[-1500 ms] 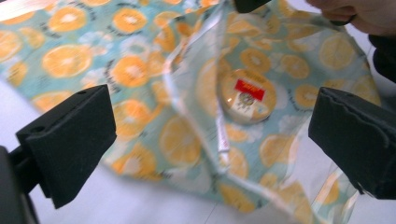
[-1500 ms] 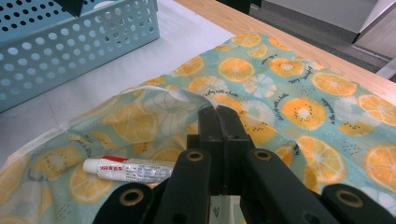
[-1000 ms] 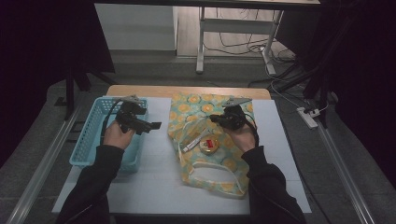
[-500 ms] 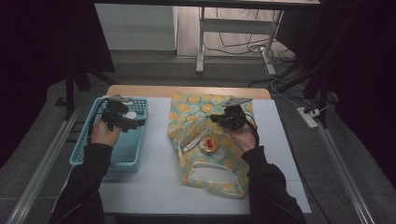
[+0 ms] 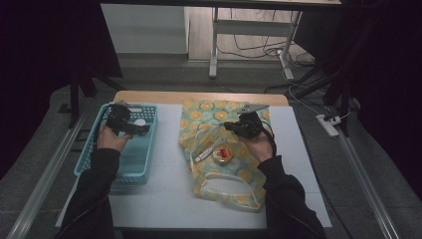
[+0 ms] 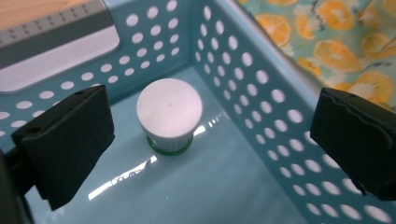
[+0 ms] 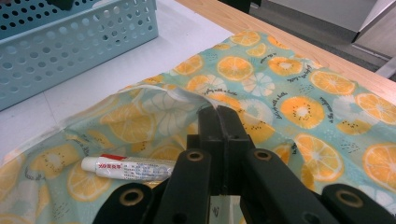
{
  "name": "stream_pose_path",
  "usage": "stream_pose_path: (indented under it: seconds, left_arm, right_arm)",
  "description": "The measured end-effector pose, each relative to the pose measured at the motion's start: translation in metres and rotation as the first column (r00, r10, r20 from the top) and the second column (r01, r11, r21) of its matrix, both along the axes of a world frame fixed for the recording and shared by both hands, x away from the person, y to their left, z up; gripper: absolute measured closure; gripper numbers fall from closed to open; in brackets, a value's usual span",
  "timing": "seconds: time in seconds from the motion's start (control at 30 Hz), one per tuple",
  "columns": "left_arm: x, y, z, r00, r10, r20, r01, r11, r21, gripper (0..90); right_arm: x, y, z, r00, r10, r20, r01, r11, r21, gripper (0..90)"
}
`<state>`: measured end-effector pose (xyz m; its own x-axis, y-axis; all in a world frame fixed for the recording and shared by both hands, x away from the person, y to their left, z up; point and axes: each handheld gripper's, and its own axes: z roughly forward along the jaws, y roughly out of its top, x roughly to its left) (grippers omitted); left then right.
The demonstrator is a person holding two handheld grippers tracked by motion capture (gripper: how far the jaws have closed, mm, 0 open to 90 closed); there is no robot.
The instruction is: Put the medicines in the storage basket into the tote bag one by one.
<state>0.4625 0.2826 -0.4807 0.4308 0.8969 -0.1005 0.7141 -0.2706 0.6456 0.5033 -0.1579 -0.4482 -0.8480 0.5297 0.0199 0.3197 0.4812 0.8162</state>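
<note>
A light blue perforated basket (image 5: 133, 160) stands at the table's left. A small bottle with a white cap (image 6: 169, 112) and a green base stands upright on its floor, near a corner. My left gripper (image 5: 142, 130) hangs inside the basket, open, with the bottle (image 5: 141, 121) ahead of its wide-apart jaws and untouched. A fruit-print cloth bag (image 5: 219, 112) lies at mid table. My right gripper (image 5: 230, 127) is shut on the bag's raised hem (image 7: 187, 95). A white toothpaste tube (image 7: 128, 168) and a round tin (image 5: 224, 154) lie on the bag.
White table surface (image 5: 169, 199) lies between the basket and the bag. A wooden edge (image 5: 199, 96) runs along the table's far side. In the right gripper view the basket (image 7: 79, 46) stands beyond the bag (image 7: 289, 93). A metal rail (image 5: 45, 184) runs along the table's left.
My left hand has moved left and away from the person, sinking into the basket toward the bottle. The right hand and the bag have kept still.
</note>
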Motion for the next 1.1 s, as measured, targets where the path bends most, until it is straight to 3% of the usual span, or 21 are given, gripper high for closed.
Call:
stream_pose_path:
  seconds: [0.27, 0.4, 0.5, 0.57, 0.7, 0.9, 1.1]
  left_arm:
    - [0.015, -0.002, -0.011, 0.9986, 0.004, -0.052, -0.001, 0.9987, 0.051, 0.0]
    - [0.02, -0.003, -0.012, 0.997, -0.002, -0.077, 0.007, 0.9984, 0.056, 2.9]
    - [0.021, -0.005, -0.011, 0.9971, -0.002, -0.076, 0.009, 0.9957, 0.092, 10.2]
    - [0.022, -0.005, -0.012, 0.9972, 0.001, -0.075, 0.006, 0.9957, 0.092, 15.3]
    - [0.024, -0.006, -0.014, 0.9943, 0.0, -0.107, 0.013, 0.9926, 0.12, 25.8]
    - [0.024, -0.005, -0.013, 0.9942, -0.005, -0.107, 0.018, 0.9924, 0.122, 45.3]
    - [0.024, -0.003, -0.013, 0.9934, -0.005, -0.114, 0.017, 0.9949, 0.1, 49.5]
  right_arm:
    - [0.0, 0.0, 0.0, 1.0, 0.004, 0.0, -0.004, 1.0, -0.001, 90.0]
    - [0.0, -0.001, 0.001, 1.0, 0.004, 0.002, -0.004, 1.0, 0.0, 90.0]
    - [0.0, -0.001, 0.001, 1.0, 0.004, 0.002, -0.004, 1.0, 0.0, 90.0]
    - [0.0, -0.001, 0.001, 1.0, 0.005, 0.001, -0.005, 1.0, 0.001, 90.0]
    - [0.0, -0.001, 0.001, 1.0, 0.005, 0.002, -0.005, 1.0, 0.002, 90.0]
    - [0.0, -0.001, 0.002, 1.0, 0.004, 0.003, -0.004, 1.0, 0.004, 90.0]
    - [0.0, -0.001, 0.002, 1.0, 0.004, 0.004, -0.004, 1.0, 0.004, 90.0]
